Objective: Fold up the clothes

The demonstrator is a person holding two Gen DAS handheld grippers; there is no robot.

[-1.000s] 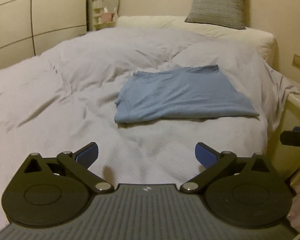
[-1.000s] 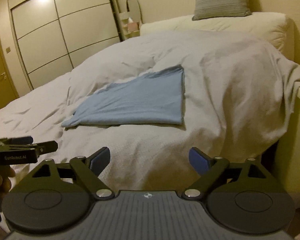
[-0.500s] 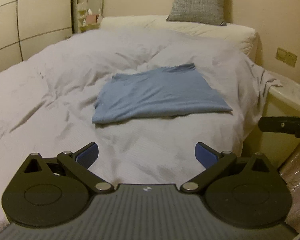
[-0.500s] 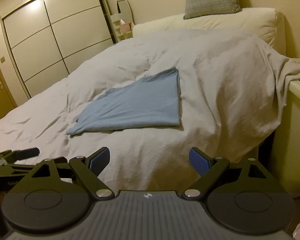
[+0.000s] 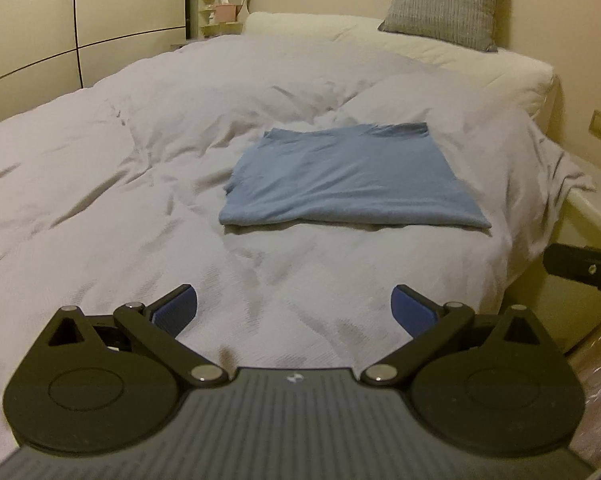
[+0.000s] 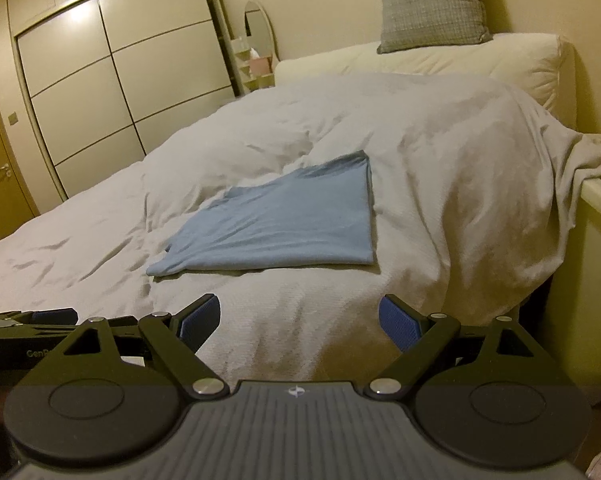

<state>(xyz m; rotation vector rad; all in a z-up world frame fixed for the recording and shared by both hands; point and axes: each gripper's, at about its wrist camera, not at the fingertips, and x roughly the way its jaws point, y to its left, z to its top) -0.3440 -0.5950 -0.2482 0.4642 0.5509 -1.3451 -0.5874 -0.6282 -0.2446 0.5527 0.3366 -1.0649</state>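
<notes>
I've got the left gripper (image 5: 294, 306) spread wide, blue pads apart, nothing between them, held above the near edge of the white duvet (image 5: 100, 184). Right gripper (image 6: 299, 318) is the same: jaws wide, empty. The blue shirt (image 5: 348, 180) lies folded flat on the duvet at twelve o'clock from both grippers, well apart from them. Grey cushion (image 6: 432, 4) sits at one o'clock by the headboard.

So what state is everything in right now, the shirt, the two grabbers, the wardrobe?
Blue shirt: folded, lying flat on the duvet.
Left hand-held gripper: open, empty.
Right hand-held gripper: open, empty.
Wardrobe doors: shut.
Grey cushion: upright against the wall.
</notes>
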